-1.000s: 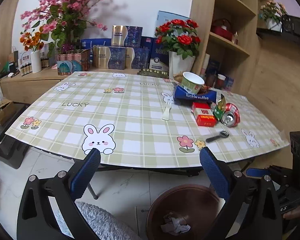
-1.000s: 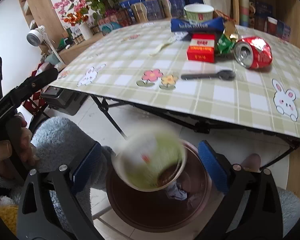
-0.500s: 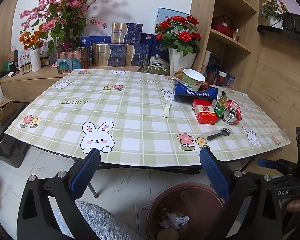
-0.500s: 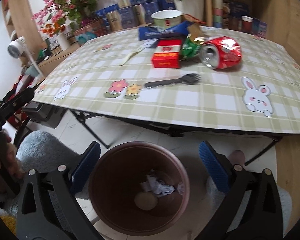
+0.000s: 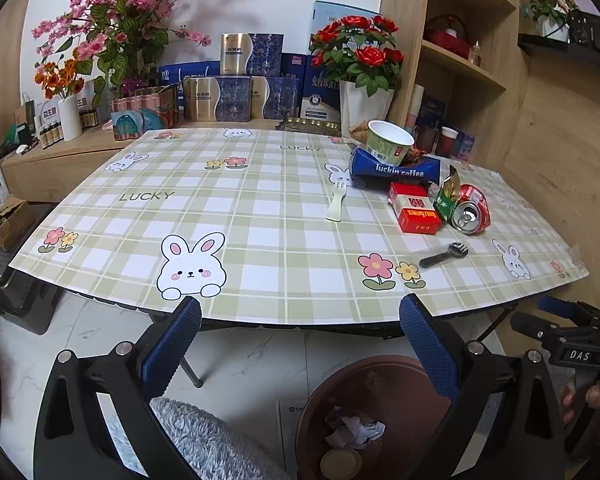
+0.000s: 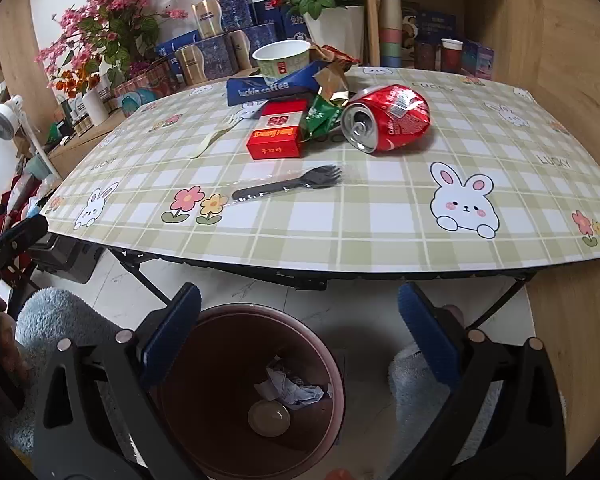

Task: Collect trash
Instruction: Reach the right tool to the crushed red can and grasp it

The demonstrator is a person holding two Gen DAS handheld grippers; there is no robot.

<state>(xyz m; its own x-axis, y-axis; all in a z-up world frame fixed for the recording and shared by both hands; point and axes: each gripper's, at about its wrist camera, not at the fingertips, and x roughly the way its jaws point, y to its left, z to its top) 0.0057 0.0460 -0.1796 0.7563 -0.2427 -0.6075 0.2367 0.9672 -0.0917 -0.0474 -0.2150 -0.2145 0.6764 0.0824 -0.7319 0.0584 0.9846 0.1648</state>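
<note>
- the surface (image 6: 380, 216), covered in a checked rabbit-print cloth, is seen with most of the trash not yet collected; the litter is grouped toward 1 o'clock in the left wrist view and toward 12 o'clock in the right wrist view.
- the brown bin (image 6: 204, 324) is placed on the floor below the near edge of the surface, at 6 o'clock in the right wrist view; crumpled paper (image 6: 296, 390) and the base of a cup (image 6: 269, 417) are seen lying inside, so a small part of the task is judged done.
- the blue coffee bag (image 6: 272, 88) is left at the far end of the pile, with the paper cup (image 6: 283, 60) resting on it.
- the crushed red can (image 6: 388, 118) is lying on its side, mouth toward the camera, at the 3 o'clock side of the pile.
- the red box (image 6: 278, 130) is lying flat just beside the green wrapper (image 6: 320, 114), which is wedged between box and can.
- the black fork (image 6: 288, 188) is found nearest the edge, apart from the pile; it appears to be sealed in clear film.
- the pale fork (image 6: 212, 138) is lying at 9 o'clock of the red box.
- the right gripper (image 6: 299, 332) is held over the bin with its fingers released and nothing between them.
- the left gripper (image 5: 300, 344) is likewise spread wide and empty, short of the surface edge.
- seven items are judged left to collect.
</note>
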